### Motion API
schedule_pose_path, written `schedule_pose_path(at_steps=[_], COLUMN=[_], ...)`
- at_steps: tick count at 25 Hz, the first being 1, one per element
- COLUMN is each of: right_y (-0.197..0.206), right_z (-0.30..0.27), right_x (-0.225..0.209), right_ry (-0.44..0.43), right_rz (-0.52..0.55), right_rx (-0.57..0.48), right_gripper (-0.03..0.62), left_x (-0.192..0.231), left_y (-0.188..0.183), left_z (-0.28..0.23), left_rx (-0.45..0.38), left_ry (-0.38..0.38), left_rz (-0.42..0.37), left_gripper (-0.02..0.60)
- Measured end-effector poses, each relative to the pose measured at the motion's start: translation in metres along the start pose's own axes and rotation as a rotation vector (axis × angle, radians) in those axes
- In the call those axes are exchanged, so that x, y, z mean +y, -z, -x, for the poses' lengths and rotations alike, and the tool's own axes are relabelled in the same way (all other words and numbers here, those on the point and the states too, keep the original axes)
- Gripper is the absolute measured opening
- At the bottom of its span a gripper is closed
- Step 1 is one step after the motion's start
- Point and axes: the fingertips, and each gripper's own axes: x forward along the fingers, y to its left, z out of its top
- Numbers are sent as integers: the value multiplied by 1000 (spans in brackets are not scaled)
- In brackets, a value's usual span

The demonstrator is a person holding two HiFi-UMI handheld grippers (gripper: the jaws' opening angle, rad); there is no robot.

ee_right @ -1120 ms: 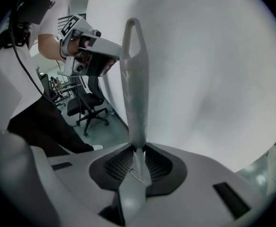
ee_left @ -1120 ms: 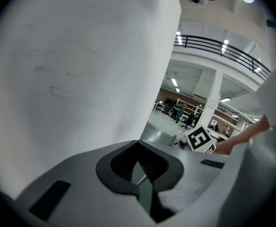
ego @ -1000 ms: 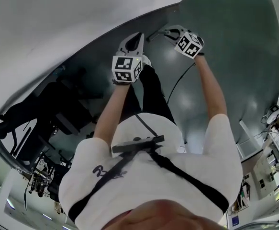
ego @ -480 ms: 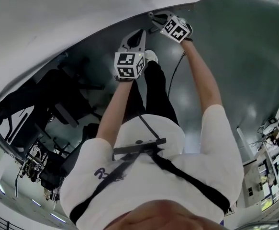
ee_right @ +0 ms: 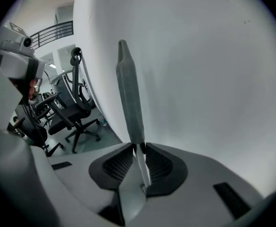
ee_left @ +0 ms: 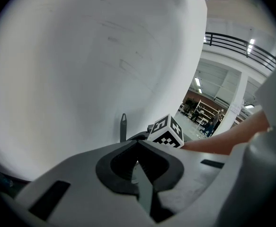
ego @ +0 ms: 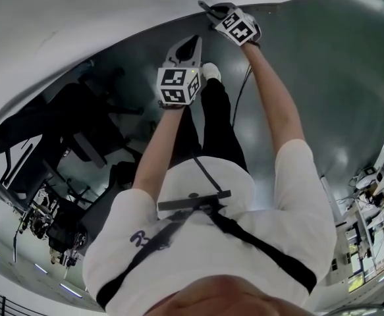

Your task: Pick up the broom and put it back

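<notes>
A white wall (ego: 80,31) shuts off the way ahead. The right gripper (ego: 205,7), clamped on the broom handle (ee_right: 129,93), sits hard up by it, and the left gripper (ego: 193,42) is just short of it. Office chairs (ego: 80,133) crowd the left side — only the dark floor (ego: 330,78) to the right lies open for a wide pass.
</notes>
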Motion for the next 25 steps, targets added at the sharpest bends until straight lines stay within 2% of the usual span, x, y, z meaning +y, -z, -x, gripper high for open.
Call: schedule_pose_path(at_steps=[8,20,25], right_y=[-8,-16,-16], right_z=[-18,-34,-36], right_x=[-8,-8,-4], right_ry=[22,78,96], right_rz=[-2,-101,-102], right_rx=[10,-39,-33], right_gripper=[90,91,91], left_x=[14,32,38], left_y=[10,24,27], left_z=[6,15,19], left_rx=[-4,5,13], left_ry=[-4,-12,-16], left_rz=[30,65,70], left_gripper=[11,11,11])
